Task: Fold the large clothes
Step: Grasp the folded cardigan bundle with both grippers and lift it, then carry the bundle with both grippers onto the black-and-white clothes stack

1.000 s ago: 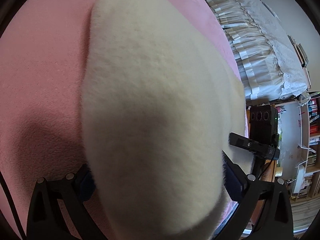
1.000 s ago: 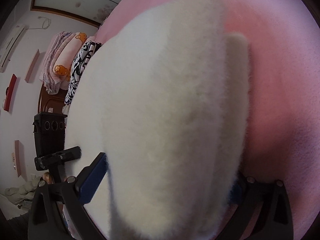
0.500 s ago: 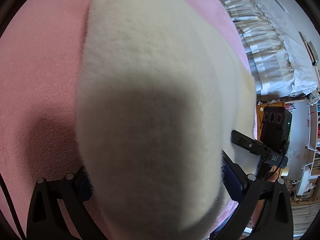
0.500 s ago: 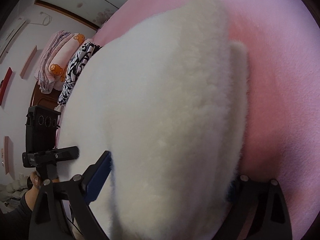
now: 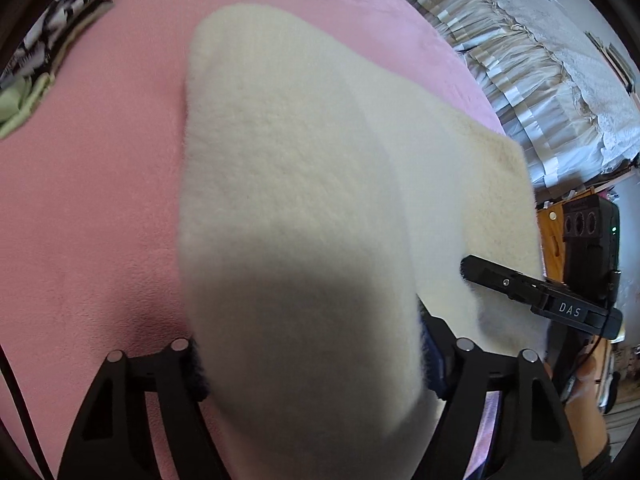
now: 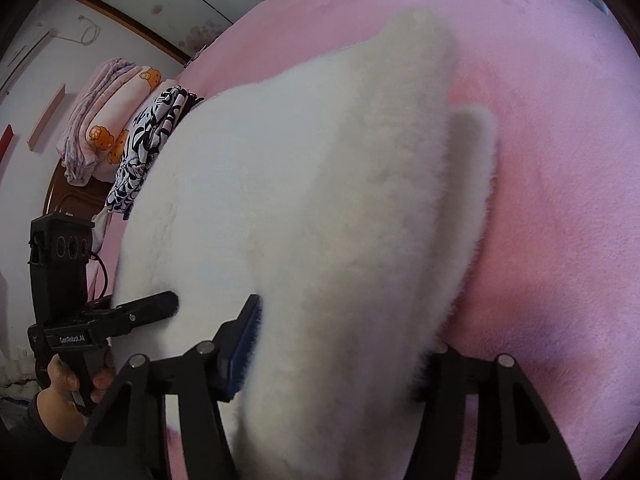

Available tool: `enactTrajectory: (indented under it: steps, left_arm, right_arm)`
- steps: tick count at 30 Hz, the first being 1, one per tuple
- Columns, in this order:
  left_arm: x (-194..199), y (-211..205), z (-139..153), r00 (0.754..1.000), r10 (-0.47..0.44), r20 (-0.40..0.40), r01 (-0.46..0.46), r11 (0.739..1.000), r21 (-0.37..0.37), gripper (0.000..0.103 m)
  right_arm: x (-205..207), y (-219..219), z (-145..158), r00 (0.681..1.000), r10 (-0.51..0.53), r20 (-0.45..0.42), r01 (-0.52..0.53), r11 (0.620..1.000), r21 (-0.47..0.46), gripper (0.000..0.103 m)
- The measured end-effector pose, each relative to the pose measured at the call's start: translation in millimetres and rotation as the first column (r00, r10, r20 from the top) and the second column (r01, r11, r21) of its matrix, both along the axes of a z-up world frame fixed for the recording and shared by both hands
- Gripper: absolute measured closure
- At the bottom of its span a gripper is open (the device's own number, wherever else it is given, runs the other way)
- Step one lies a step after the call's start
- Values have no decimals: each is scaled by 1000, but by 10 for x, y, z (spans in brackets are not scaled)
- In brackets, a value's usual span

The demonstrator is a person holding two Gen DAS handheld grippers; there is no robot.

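While a pink fleece bed cover point(image 5: 100, 208) filled most of both wrist views, a thick cream-white fleece garment point(image 5: 288, 208) lay spread across it, one fold of the fabric rising toward each camera. In the right wrist view the same garment point(image 6: 320, 208) bulged up between the fingers, with a second rounded fold showing just to its right against the pink bed cover point(image 6: 560, 184).

Beyond the bed's far edge in the left wrist view hung pale, pleated curtains point(image 5: 532, 72). In the right wrist view a folded pink blanket printed with orange bears point(image 6: 104, 128) sat at the head of the bed, and a black-and-white patterned cloth point(image 6: 148, 148) lay just beside it, touching the garment's far edge. The same patterned cloth point(image 5: 52, 24) appeared at the upper left of the left wrist view, above a pale green fabric point(image 5: 20, 108).

The left gripper point(image 5: 312, 364) was clamped on a bunched fold of the garment, its fingers pressed against the fleece on either side. The right gripper point(image 6: 340, 356) likewise gripped a thick fold, its blue-padded left finger point(image 6: 240, 348) bearing on the fleece. Each gripper was also visible from the other's camera, side-on against the garment's near edge. A bare hand point(image 6: 68, 384) held the left gripper's handle.
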State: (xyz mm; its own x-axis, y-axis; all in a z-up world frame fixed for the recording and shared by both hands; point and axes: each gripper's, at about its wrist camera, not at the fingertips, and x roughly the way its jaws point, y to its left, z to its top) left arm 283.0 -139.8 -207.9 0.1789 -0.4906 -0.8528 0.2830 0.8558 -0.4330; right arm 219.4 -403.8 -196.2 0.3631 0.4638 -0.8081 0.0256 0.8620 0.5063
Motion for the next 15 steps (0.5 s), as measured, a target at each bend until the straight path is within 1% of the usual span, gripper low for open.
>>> enactTrajectory:
  steps: [2,7,9,12,15]
  left_arm:
    - [-48,-22,92,999,4,39,-5,1000,21,33]
    - [-175,26,355,994,2,112,-10,998,66,36]
    - [-244,87,441,993,-4,117,-5,997,74,36]
    - [-384,242,564,993,-5,122,-6,996,93,36]
    - [-602,546,653,993,4,114,-16,994,105,36]
  right_arm:
    - [-38,18,79,1000,-21,11,21,1000,-13,56]
    - [-201,198,296,999,-39,31,41,998,-57,60]
    - [-306,311,379,999,-39,36,41,997,-61,60]
    - [-482,486,490,998,-48,38,49,998,-35,60]
    - [-657,761,588,998,-46,37,47,999,-24,61]
